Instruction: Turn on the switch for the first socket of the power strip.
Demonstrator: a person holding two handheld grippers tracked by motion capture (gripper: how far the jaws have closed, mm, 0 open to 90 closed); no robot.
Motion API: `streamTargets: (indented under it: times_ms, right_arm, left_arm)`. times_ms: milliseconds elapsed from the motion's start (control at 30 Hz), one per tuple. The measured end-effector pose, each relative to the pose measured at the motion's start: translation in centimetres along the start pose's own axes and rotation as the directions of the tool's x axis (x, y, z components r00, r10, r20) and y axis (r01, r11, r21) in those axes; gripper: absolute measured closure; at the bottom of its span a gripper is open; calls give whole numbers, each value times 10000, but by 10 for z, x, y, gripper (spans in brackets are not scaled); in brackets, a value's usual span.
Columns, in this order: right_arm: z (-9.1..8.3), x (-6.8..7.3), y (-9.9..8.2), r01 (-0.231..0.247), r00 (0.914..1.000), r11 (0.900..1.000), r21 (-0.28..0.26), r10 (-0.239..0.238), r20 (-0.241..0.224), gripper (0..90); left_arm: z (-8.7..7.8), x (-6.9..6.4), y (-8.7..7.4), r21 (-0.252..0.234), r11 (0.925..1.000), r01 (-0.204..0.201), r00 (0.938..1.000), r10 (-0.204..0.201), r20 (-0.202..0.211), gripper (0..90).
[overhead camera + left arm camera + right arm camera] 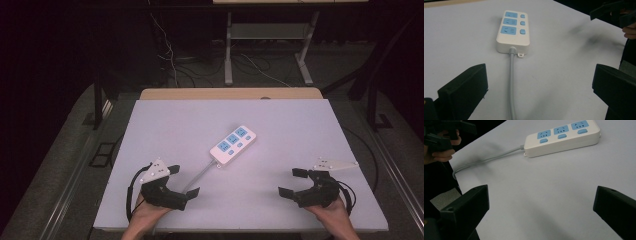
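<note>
A white power strip with three blue sockets and blue switches lies slantwise near the middle of the white tabletop. Its grey cable runs toward the front edge, passing under my left gripper, which is open and hovers at the front left. In the left gripper view the strip lies straight ahead and the cable runs between the wide-apart jaws. My right gripper is open at the front right, holding nothing. From the right gripper view the strip sits far ahead.
A wooden desk edge borders the white top at the back. Behind it on the floor stand the metal legs of a frame and loose wires. The other gripper is seen at the table's edge.
</note>
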State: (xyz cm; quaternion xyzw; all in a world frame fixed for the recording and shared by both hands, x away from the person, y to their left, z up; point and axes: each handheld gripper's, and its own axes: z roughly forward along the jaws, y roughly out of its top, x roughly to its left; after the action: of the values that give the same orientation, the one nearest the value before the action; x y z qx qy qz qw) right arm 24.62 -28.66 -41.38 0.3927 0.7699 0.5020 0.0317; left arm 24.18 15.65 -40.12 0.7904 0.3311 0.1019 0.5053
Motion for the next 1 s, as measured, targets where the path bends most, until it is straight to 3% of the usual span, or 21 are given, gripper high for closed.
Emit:
streamTargets:
  times_ms: [233, 1000]
  right_arm:
    - [0, 0, 0, 12, 10000, 10000, 5, -12, -18, 0]
    - [1, 0, 0, 71, 10000, 9999, 108, -70, -45, 0]
  left_arm:
    - [0, -2, 7, 299, 9993, -203, 9998, 201, 83, 0]
    - [17, 5, 40, 981, 9951, -135, 9986, 85, 513, 0]
